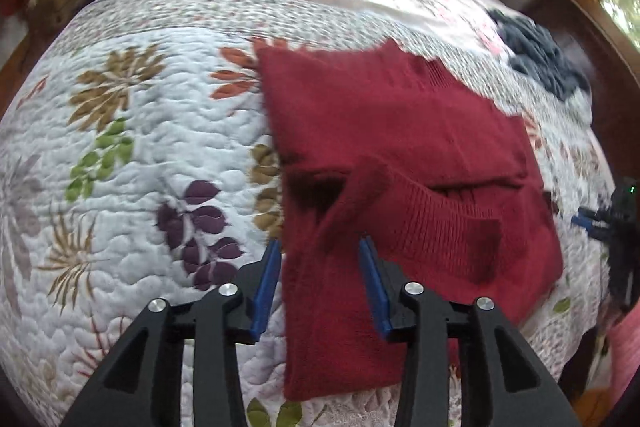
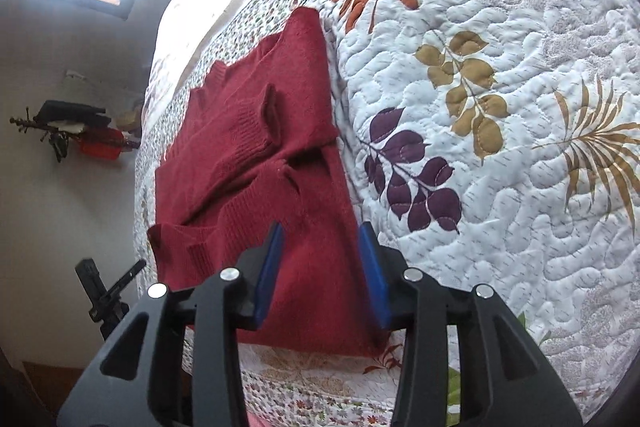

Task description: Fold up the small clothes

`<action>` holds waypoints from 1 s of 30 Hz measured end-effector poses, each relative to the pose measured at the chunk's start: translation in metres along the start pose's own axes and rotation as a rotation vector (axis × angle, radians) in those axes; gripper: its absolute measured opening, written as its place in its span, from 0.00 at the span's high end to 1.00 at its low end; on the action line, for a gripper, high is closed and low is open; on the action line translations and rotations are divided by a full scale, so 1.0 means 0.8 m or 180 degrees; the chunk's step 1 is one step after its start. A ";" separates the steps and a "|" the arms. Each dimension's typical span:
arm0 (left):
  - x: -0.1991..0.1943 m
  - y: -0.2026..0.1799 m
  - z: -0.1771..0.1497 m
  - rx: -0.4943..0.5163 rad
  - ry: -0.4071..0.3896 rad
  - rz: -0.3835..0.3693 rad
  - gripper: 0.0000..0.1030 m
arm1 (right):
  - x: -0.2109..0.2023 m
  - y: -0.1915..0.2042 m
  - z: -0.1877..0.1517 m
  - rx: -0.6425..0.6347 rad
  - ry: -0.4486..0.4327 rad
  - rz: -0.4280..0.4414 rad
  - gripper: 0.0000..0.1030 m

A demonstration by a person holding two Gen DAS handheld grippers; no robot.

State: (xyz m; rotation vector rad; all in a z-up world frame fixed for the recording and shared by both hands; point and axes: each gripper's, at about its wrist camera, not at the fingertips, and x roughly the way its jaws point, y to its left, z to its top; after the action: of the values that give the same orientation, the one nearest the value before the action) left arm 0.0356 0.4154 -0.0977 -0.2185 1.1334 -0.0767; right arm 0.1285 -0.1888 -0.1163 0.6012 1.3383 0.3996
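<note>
We hold both tongs released, left gripper (image 1: 320,247) and right gripper (image 2: 320,231), above the red sweater (image 1: 400,147) on the quilt (image 1: 140,155); no writing is readable.

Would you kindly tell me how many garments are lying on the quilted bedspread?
2. A dark red knitted sweater lies partly folded on the floral quilted bedspread, just ahead of both open grippers. A crumpled dark blue-grey garment sits beyond it by the far edge. Others may be out of view.

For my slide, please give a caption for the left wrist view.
Open left gripper hovering over a partly folded red knit sweater on a leaf-patterned quilt.
</note>
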 end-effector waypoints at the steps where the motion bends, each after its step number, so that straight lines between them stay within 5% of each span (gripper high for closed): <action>1: 0.005 -0.004 0.003 0.0055 0.0021 0.0037 0.56 | 0.005 0.006 0.000 -0.0015 0.0005 -0.0028 0.62; 11: 0.069 -0.041 0.030 0.0506 0.0314 0.0183 0.56 | 0.019 0.026 -0.009 -0.0381 0.0077 -0.0266 0.61; 13: 0.076 -0.050 0.029 0.0613 0.0341 0.0242 0.69 | 0.021 0.030 -0.010 -0.0451 0.0089 -0.0294 0.61; 14: 0.079 -0.054 0.028 0.0635 0.0360 0.0238 0.86 | 0.023 0.033 -0.010 -0.0520 0.0096 -0.0331 0.61; 17: 0.065 -0.060 0.024 0.0610 0.0218 0.0124 0.93 | 0.028 0.046 -0.009 -0.0764 0.0110 -0.0440 0.61; 22: 0.039 -0.063 0.016 0.0576 0.0064 -0.0127 0.93 | 0.043 0.074 -0.007 -0.1208 0.0147 -0.0502 0.57; 28: 0.066 -0.058 0.021 0.0551 0.0249 -0.0065 0.90 | 0.084 0.096 0.008 -0.1534 0.0241 -0.0711 0.51; 30: 0.076 -0.060 0.022 0.0564 0.0295 -0.0028 0.81 | 0.103 0.096 0.013 -0.1577 0.0330 -0.0792 0.51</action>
State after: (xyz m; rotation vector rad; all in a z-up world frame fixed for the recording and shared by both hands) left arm 0.0798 0.3609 -0.1342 -0.0625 1.2108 -0.1958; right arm 0.1606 -0.0817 -0.1320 0.0019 1.3284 0.5394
